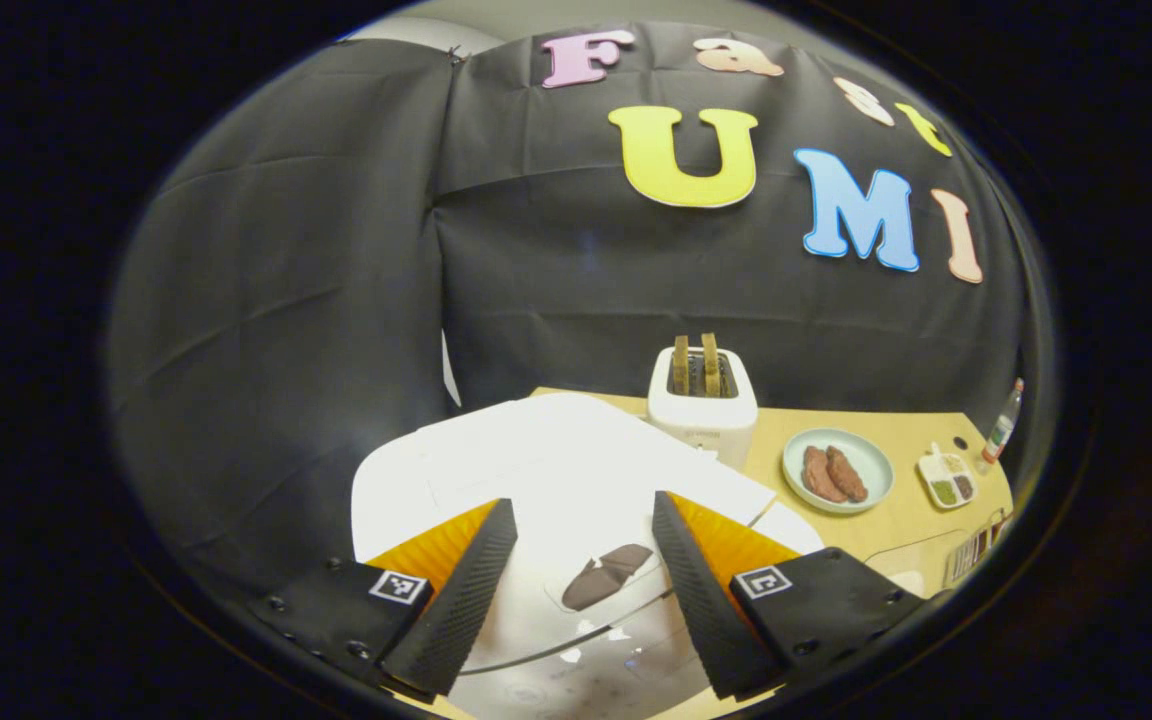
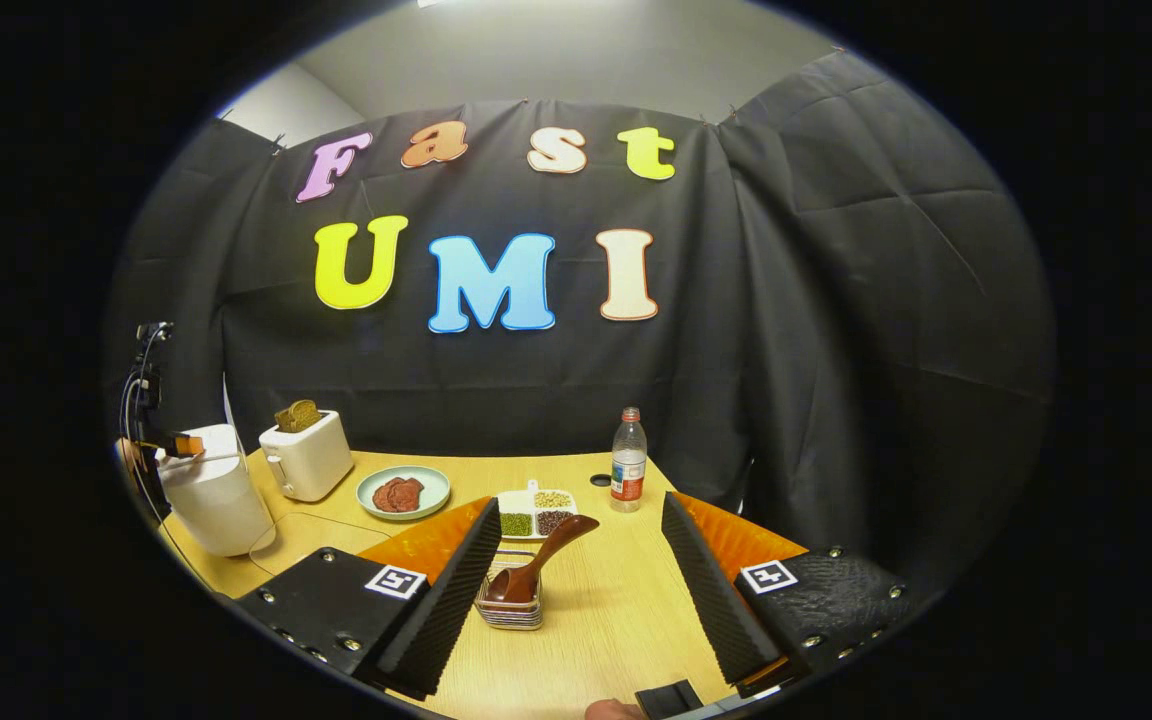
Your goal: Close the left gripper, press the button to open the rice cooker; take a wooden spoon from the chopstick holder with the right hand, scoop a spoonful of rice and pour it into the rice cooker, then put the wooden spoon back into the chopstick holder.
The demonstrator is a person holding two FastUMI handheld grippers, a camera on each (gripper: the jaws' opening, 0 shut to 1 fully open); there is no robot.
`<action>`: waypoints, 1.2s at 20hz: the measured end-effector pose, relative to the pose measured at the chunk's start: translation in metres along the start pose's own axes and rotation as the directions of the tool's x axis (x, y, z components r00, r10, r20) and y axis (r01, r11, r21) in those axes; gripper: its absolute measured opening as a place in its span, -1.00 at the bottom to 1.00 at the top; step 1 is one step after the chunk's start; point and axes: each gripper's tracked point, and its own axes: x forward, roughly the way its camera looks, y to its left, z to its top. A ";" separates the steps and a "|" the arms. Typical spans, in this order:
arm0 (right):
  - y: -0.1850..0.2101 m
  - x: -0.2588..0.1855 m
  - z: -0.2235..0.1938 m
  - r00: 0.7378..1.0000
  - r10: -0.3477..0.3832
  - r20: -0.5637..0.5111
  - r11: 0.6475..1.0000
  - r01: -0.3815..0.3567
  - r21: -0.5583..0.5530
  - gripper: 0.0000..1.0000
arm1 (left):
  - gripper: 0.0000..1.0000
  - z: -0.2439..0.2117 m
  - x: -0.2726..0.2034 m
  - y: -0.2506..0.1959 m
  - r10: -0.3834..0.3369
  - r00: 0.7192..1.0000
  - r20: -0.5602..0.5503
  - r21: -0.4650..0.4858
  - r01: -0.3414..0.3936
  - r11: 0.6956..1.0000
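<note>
Booth walled in black cloth, pale wood worktop [image 2: 596, 610] under bright light. In the left gripper view: left gripper [image 1: 584, 580] poised over the white rice cooker [image 1: 556, 470], jaws spread wide apart, nothing between them; dark button [image 1: 606, 577] on the cooker lid visible in the gap, untouched. Lid down. Behind the cooker, a white toaster [image 1: 702, 400] with two slices raised, then a pale plate [image 1: 838, 470] with two brown pieces, a small divided dish [image 1: 948, 478] of grains and a bottle [image 1: 1002, 425] near the edge. In the right gripper view: right gripper [image 2: 576, 590] low over the worktop, jaws open and empty. Wooden spoon [image 2: 541, 560] standing tilted in the clear chopstick holder [image 2: 510, 608] (just ahead, between the jaws, handle leaning up and right). Rice cooker at far left of that view, well apart from the holder.
</note>
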 end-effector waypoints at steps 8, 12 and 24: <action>0.008 -0.009 0.000 0.999 0.046 0.002 0.999 -0.046 0.017 0.96 | 0.96 0.003 0.000 0.000 -0.076 0.996 0.050 -0.013 0.076 0.997; 0.007 -0.012 0.010 0.997 0.076 0.023 0.997 -0.076 0.013 0.96 | 0.96 0.006 0.000 -0.005 -0.061 0.998 -0.008 0.012 0.061 0.998; 0.006 -0.014 0.037 0.967 0.228 0.115 0.973 -0.230 0.001 0.96 | 0.90 0.076 -0.199 -0.077 -0.085 0.911 0.403 -0.003 0.095 0.996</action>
